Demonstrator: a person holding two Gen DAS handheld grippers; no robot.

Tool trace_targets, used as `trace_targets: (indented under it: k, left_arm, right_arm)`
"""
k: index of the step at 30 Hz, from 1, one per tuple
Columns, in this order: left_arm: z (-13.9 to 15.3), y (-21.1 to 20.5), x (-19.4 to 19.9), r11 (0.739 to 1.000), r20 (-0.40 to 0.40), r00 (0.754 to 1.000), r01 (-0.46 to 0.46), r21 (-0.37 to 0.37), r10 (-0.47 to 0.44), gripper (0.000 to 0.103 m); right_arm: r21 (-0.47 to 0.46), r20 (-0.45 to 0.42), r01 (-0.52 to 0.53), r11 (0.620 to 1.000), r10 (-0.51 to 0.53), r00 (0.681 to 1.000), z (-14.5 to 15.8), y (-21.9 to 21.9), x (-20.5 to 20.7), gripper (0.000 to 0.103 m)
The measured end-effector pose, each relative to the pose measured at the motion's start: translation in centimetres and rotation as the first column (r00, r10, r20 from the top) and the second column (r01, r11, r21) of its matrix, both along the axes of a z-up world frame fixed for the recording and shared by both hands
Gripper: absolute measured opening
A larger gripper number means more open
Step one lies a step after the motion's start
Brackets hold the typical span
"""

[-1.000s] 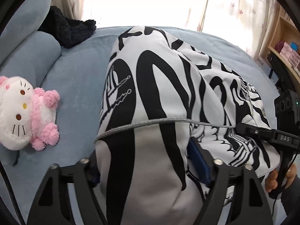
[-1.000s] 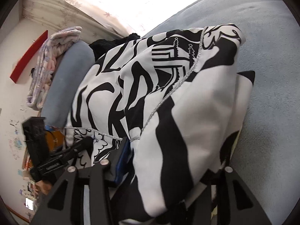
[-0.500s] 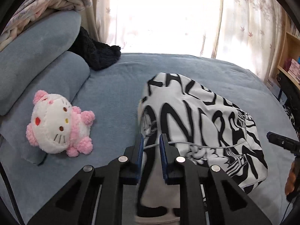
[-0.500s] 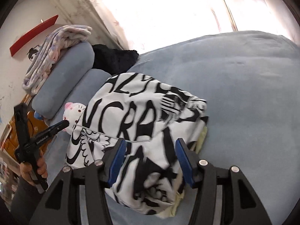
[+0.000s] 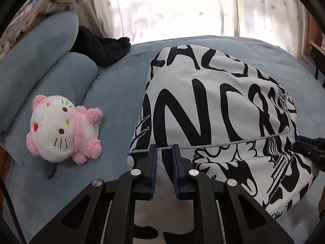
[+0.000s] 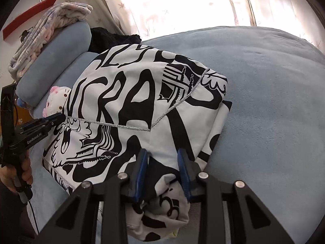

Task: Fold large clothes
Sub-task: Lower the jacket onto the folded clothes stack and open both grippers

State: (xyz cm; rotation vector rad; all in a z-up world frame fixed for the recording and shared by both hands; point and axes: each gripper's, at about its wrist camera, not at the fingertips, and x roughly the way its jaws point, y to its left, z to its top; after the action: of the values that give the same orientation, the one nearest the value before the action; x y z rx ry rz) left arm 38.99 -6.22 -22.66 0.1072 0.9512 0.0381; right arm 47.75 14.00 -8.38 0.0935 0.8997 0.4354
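Since the earlier frame, both grippers had drawn back from the garment, so more of the bed came into view.

Left wrist view: the left gripper [image 5: 164,149] had its jaws nearly together, pinching a fold of the black-and-white garment [image 5: 219,109] at its silver-trimmed seam. The garment lay folded on the blue bed [image 5: 117,85], right of centre. A pink-and-white plush cat [image 5: 61,128] rested on the bed to the left, apart from the garment. A black knitted item [image 5: 101,48] lay near the blue pillow [image 5: 36,46]. The right gripper's tip [image 5: 308,146] touched the garment's right edge.

Right wrist view: the right gripper [image 6: 162,154] had its jaws closing, with a bunched part of the garment [image 6: 130,101] between the pads. The left gripper [image 6: 50,121] met the garment's left edge, held by a hand [image 6: 14,174]. A folded blanket [image 6: 50,26] sat on the pillow [image 6: 56,57].
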Motion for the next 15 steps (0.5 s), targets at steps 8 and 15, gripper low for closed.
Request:
trace_targets:
  k: [8,15]
  left_arm:
    - [2.5,0.3,-1.4,0.992,-0.017,0.999,-0.046,-0.115,0.044,0.062]
    - [6.8,-3.3,-5.7,0.997,-0.006,1.0,0.019,-0.071,-0.02,0.068]
  right_arm:
    - [0.076,-0.063,0.046,0.996,-0.041,0.997,2.3,-1.2,-0.8,0.033]
    - [0.067,-0.066,0.036,0.997,-0.032,0.997,7.0,-2.0,-5.7,0.033]
